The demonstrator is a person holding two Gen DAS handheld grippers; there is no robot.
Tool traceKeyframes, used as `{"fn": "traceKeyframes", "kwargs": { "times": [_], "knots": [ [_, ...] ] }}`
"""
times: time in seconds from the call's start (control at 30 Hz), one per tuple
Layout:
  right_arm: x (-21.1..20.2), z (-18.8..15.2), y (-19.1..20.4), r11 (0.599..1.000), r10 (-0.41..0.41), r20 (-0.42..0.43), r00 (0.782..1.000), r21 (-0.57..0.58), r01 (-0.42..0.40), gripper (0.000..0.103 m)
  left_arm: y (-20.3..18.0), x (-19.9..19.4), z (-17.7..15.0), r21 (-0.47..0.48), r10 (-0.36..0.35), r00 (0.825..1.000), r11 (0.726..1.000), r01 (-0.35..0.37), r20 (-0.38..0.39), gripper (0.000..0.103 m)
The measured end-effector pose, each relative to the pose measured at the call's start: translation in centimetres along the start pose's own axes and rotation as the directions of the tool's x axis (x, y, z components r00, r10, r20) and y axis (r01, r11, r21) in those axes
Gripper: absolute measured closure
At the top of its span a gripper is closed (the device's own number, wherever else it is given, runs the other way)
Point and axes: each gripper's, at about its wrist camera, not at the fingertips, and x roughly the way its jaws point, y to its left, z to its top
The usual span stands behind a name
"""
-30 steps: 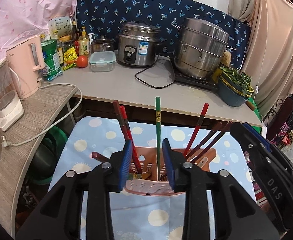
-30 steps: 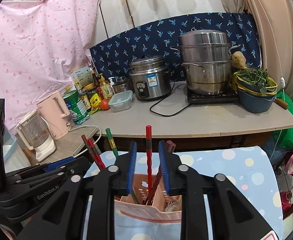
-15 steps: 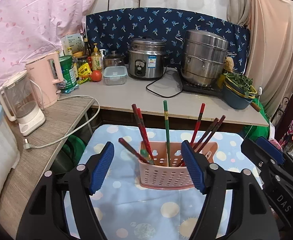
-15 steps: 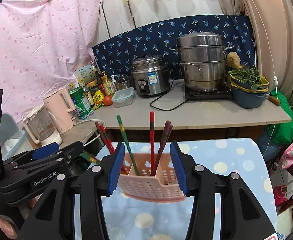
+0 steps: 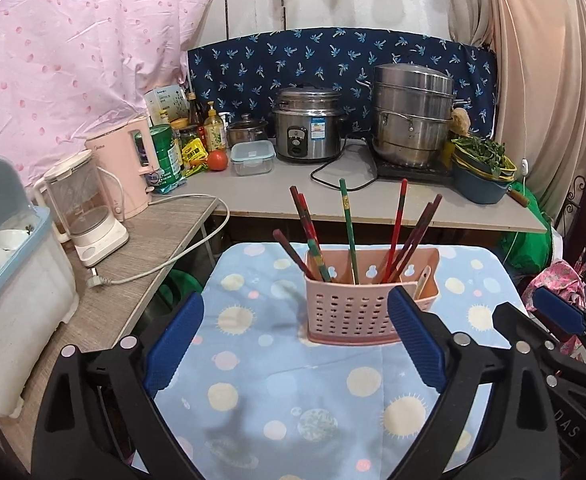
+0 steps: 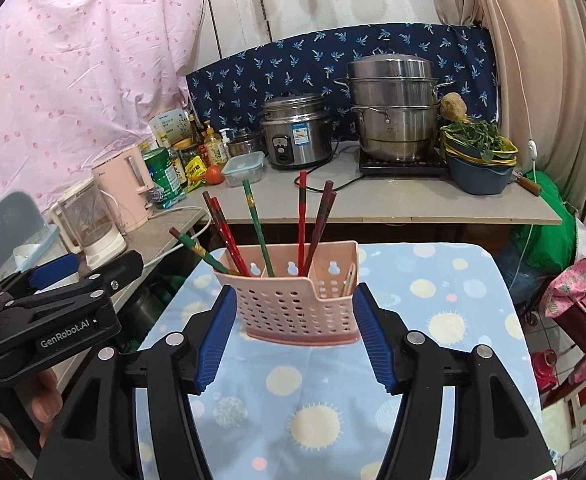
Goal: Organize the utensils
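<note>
Table cloth (image 5: 293,392): blue with suns and planets; it carries the pink basket (image 5: 353,314), the landmark here.
Pink basket: it stands upright on the cloth, in front of the grey counter (image 5: 373,204).
Left gripper (image 5: 293,344): in front of the basket, jaws opening wide, nothing between them.
Right gripper (image 6: 293,340): close before the basket, jaws opening; the basket shows between them, but the pads appear apart from its walls.
Chopsticks (image 5: 349,232): inside the basket, leaning in different directions.
Risk: I think a finger catching the basket rim could tip it and spill the chopsticks.
</note>
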Motion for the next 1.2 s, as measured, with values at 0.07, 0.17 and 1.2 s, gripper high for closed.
{"fn": "traceKeyframes", "kwargs": {
  "times": [0.07,0.17,1.2],
  "knots": [
    [-0.6,-0.5,0.1,1.000,-0.018,0.003,1.000,-0.008,0.018,0.037,0.1,-0.4,-0.5,0.001,0.003,1.000,1.000,-0.003,-0.005,0.012],
    [-1.4,-1.4,0.2,0.999,-0.032,0.007,0.999,-0.013,0.032,0.028,0.2,-1.0,-1.4,0.002,0.007,1.000,1.000,-0.007,-0.013,0.010],
    [-2.9,-6.5,0.5,0.986,-0.155,-0.029,0.988,-0.066,0.152,0.006,1.3,-2.3,-6.8,0.000,0.076,0.994,0.997,-0.076,-0.081,0.007]
  ]
}}
